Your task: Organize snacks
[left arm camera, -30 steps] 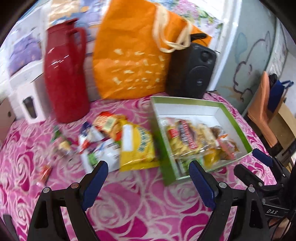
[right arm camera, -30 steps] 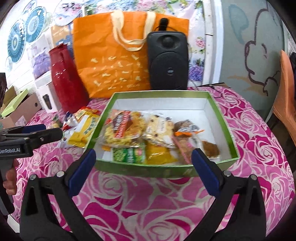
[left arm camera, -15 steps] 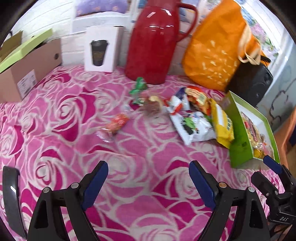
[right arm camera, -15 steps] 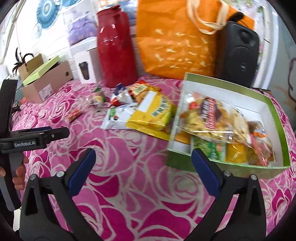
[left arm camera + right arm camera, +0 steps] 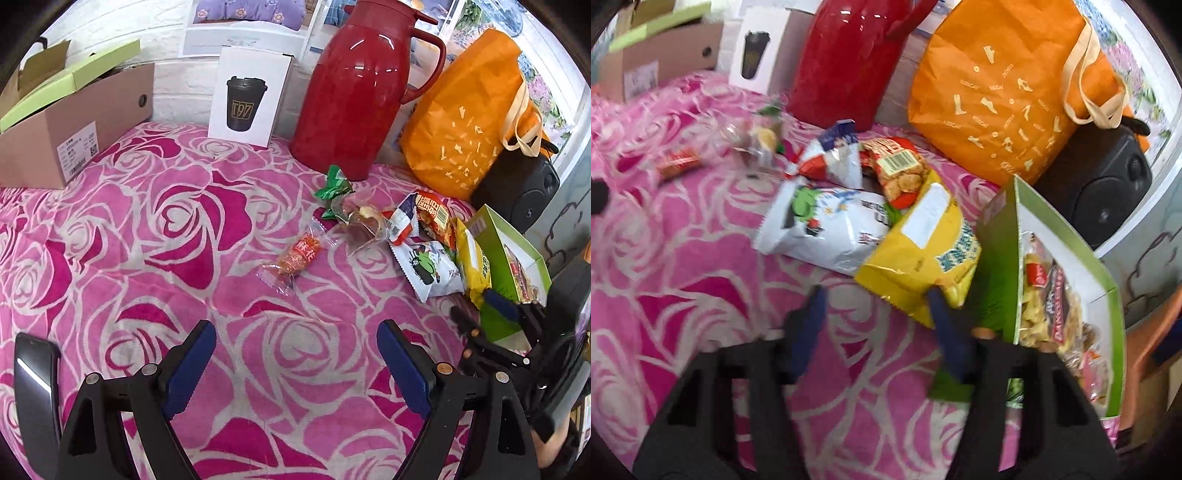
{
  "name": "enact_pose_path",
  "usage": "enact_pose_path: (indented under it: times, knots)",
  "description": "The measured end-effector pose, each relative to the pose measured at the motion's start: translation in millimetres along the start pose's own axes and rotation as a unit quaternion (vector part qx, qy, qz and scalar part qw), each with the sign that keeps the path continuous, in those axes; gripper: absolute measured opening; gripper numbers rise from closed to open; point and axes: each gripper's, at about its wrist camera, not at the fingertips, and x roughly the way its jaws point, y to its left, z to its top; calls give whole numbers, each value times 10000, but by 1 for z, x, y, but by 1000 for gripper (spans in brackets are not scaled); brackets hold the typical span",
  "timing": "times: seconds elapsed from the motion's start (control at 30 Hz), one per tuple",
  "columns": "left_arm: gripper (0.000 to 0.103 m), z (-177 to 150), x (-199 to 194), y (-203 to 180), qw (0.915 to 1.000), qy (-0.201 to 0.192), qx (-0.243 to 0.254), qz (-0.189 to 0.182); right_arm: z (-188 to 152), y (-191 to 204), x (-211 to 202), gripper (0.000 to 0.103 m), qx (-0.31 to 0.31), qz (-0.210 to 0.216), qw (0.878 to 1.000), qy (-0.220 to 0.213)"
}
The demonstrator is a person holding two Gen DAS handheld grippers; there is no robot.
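A: Start at the left. What's there?

B: A cardboard box [image 5: 74,122] at the far left edge of the desk [image 5: 147,258], then a white carton with a cup printed on it [image 5: 249,96], then a red thermos jug [image 5: 360,85], all along the back wall.

A: And the left gripper [image 5: 295,354]?

B: Released, its blue pads spread wide over bare rose-patterned cloth, holding nothing.

A: Where are the snacks?

B: Ahead of it, mid-desk: a small orange candy packet [image 5: 297,256] lies alone. Further right, a green wrapper [image 5: 332,186] near the jug's base, then a clear packet [image 5: 360,221]. After that comes a pile: a red-and-white bag [image 5: 834,158], a red nut bag [image 5: 899,170], a white bag with a green figure [image 5: 820,229] and a yellow bag [image 5: 923,243] overlapping one another.

A: The right gripper [image 5: 875,306]?

B: Also released and empty. Its right pad is at the near corner of the yellow bag; I cannot tell if it touches.

A: Beyond that?

B: A green box [image 5: 997,258], just beside the yellow bag, with more packets inside. Behind it, an orange tote [image 5: 1004,85] and a black speaker [image 5: 1108,184].
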Motion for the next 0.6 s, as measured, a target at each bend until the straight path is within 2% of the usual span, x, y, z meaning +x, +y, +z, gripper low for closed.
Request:
enact_pose_path:
  times: [0.03, 0.2, 0.33, 0.37, 0.47, 0.5, 0.53, 0.57, 0.6]
  knots:
    - [90, 2, 1, 1, 10000, -16, 27, -24, -1, -4, 3, 2, 49, -60, 10000, 23]
    - [87, 30, 21, 0, 9988, -126, 471, 27, -10, -20, -22, 1, 514, 724, 9959, -189]
    - [61, 45, 48, -5, 9969, 134, 774, -4, -26, -20, -54, 1, 551, 1464, 9873, -292]
    - [60, 47, 56, -6, 9962, 252, 839, -20, -30, -19, -61, 1, 537, 1625, 9847, -322]
    - [60, 48, 68, -10, 9952, 337, 908, 165, -32, -9, -67, 2, 390, 1632, 9852, -338]
    - [55, 48, 73, -11, 9947, 393, 930, 195, -31, -9, -66, 5, 371, 1539, 9867, -372]
    - [23, 47, 75, -11, 9945, 442, 933, 169, -29, -8, -63, 23, 375, 1387, 9889, -373]
    - [20, 46, 77, -11, 9942, 549, 923, 87, -25, -8, -59, 35, 376, 1223, 9911, -374]
    - [20, 44, 72, -11, 9947, 542, 874, 26, -22, -9, -56, 55, 368, 1099, 9924, -423]
